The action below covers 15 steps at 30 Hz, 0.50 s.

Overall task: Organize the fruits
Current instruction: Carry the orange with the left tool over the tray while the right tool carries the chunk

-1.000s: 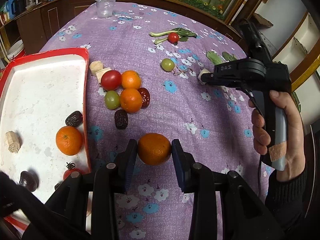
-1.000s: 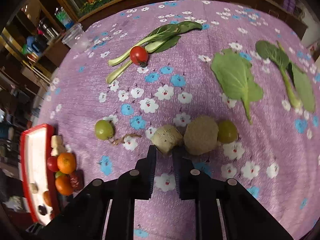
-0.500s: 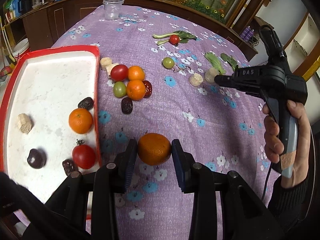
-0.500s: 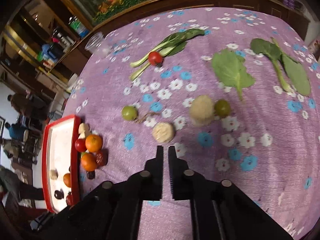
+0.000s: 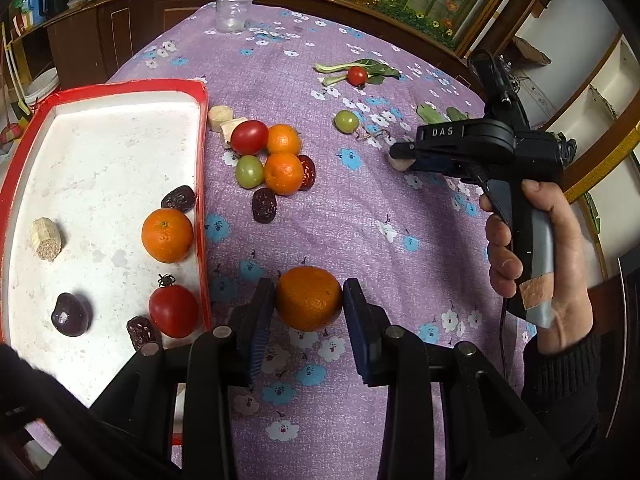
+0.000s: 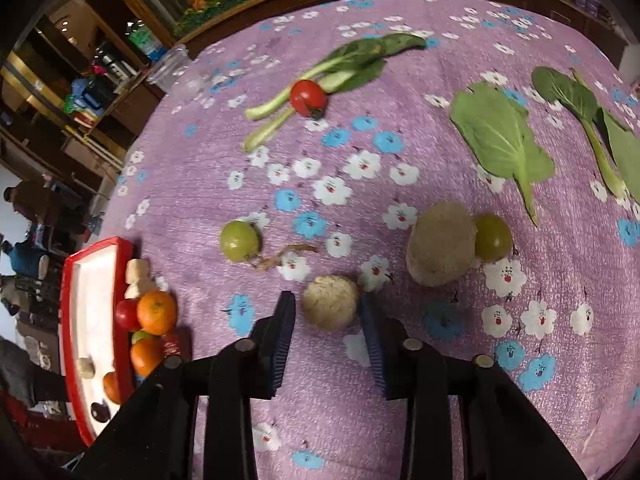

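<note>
My left gripper (image 5: 309, 298) is shut on an orange (image 5: 308, 300), held above the purple flowered cloth just right of the red-rimmed white tray (image 5: 202, 184). Inside the tray lie an orange (image 5: 167, 235), a tomato (image 5: 173, 311), dates and a pale chunk (image 5: 46, 233). Beside the tray sits a cluster of oranges, a tomato, a green fruit and dates (image 5: 280, 160). My right gripper (image 6: 328, 312) points down with its jaws opening on either side of a small pale chunk (image 6: 330, 307); the pads do not press on it. In the left wrist view a hand holds that right gripper (image 5: 400, 152).
A larger pale chunk (image 6: 440, 248) touches a green fruit (image 6: 493, 237). Another green fruit (image 6: 239, 240) lies to the left. A tomato (image 6: 307, 95) rests on bok choy stalks further back, with leaves (image 6: 504, 140) at the right. A clear plastic cup (image 5: 234, 10) stands at the far edge.
My right gripper pulled back with its jaws shut, then came down again with them apart around the small pale chunk. The left gripper still grips the orange.
</note>
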Tool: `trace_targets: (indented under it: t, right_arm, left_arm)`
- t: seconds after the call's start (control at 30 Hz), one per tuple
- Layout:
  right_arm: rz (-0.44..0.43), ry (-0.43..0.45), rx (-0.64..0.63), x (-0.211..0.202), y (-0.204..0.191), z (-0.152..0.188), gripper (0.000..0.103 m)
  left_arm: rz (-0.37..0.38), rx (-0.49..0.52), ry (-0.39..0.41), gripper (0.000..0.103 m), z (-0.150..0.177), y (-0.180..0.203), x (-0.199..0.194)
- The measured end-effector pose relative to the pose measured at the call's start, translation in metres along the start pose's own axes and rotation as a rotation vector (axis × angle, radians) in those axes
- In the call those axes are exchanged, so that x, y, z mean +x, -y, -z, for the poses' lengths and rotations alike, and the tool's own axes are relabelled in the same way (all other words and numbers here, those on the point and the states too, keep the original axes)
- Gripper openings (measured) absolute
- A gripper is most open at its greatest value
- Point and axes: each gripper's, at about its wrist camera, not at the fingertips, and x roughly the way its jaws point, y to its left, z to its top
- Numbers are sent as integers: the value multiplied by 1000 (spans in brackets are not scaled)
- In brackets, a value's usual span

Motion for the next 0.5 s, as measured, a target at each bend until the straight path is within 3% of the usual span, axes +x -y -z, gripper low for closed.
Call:
trace_targets:
  t: [0.27,0.5]
  right_arm:
    - [-6,27,-43,-25,-9,17,30]
    - [-90,83,-178,-77,-59,47,30]
  left_arm:
    - [-1,-6,6,33,0,0,-4]
    - [-8,-24,34,33,0,-4,-32]
